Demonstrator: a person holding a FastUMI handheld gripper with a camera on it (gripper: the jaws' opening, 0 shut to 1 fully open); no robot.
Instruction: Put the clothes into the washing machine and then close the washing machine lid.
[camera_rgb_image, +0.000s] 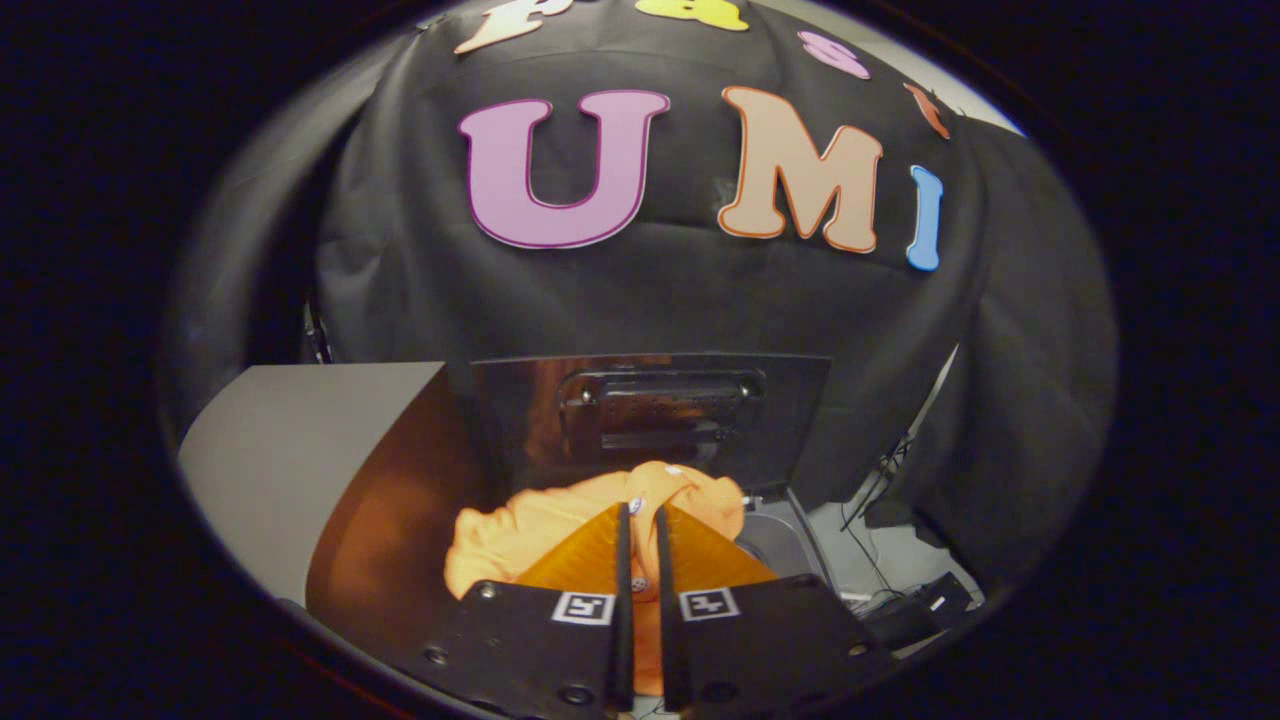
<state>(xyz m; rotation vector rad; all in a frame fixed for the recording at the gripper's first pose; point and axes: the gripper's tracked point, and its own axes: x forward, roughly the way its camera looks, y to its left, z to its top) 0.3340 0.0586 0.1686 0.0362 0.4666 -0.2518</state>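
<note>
Tongs (641, 512) nearly closed, pinching orange garment (530, 535). Raised washing machine lid (650, 420) just beyond. Drum hidden beneath the cloth.

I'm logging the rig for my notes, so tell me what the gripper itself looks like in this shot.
The gripper has two thin, straight fingers running close together side by side. Each rises from a flat dark plate with visible screws. Each plate carries a small square black-and-white marker near the finger's base.

No text can be read; the gripper (640, 520) carries two square coded markers (583, 607).
</note>
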